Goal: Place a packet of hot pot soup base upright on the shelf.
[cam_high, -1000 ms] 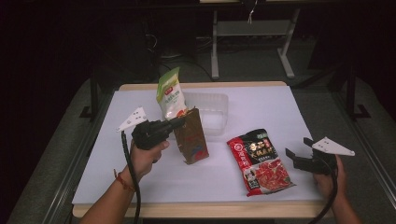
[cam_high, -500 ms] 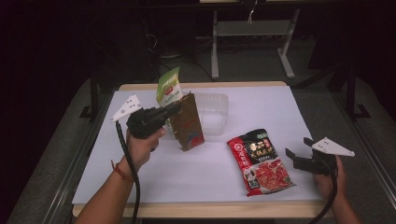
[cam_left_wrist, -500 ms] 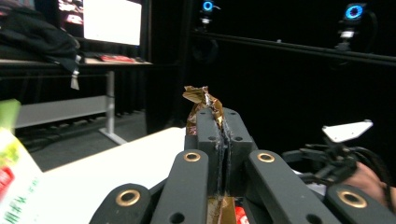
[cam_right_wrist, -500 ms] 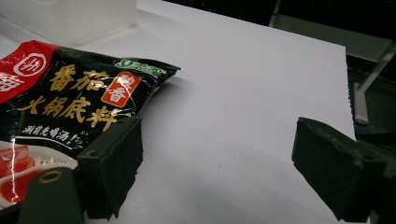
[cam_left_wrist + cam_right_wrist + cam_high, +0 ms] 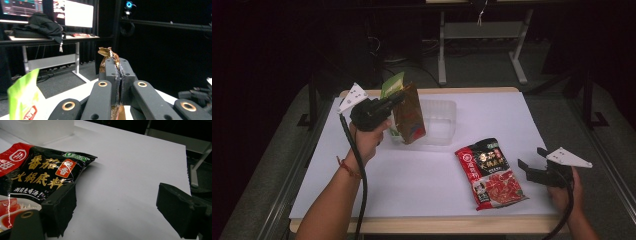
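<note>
The left gripper point(image 5: 399, 96) is pinching the brown pouch point(image 5: 410, 116) by its top seam, hanging it clear above the bench point(image 5: 422, 175) beside the tub point(image 5: 443, 121); the right gripper point(image 5: 532, 162) is waiting wide by the red packet point(image 5: 490, 172).

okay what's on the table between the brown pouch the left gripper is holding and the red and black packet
Only bare white table lies between the brown pouch and the red and black packet, as the high view shows. The clear plastic tray sits beside the pouch, off that line.
</note>
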`<state>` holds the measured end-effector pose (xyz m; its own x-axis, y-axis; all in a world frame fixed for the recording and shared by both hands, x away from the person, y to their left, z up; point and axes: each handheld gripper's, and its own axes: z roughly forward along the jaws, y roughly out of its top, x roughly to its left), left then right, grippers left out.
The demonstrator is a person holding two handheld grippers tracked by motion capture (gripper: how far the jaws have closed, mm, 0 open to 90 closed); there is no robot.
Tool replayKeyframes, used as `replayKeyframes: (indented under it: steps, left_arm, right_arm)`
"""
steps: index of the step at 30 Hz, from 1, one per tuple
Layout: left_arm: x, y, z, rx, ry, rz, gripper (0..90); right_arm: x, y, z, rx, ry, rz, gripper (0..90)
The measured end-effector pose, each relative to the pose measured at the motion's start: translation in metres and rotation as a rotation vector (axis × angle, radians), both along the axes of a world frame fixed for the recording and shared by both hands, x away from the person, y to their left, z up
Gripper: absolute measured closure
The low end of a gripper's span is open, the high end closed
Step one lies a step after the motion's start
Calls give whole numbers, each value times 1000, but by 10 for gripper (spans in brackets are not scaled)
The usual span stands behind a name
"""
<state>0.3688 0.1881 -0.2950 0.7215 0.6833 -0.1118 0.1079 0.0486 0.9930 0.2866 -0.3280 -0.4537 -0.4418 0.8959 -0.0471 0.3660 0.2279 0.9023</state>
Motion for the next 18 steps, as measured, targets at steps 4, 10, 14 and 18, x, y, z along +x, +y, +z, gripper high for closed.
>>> replayKeyframes:
  steps: [4,10,14,18]
  left_arm:
    - [9,0,-3,-1,12,25,884]
    - [23,-10,-3,-2,18,58,883]
    - [31,-19,-4,17,21,80,884]
    - [40,-28,-10,31,28,107,883]
  right_arm:
    - [0,0,0,-2,1,1,158]
    - [0,0,0,-3,3,2,158]
    - [0,0,0,1,2,1,158]
    - [0,-1,0,7,-1,2,158]
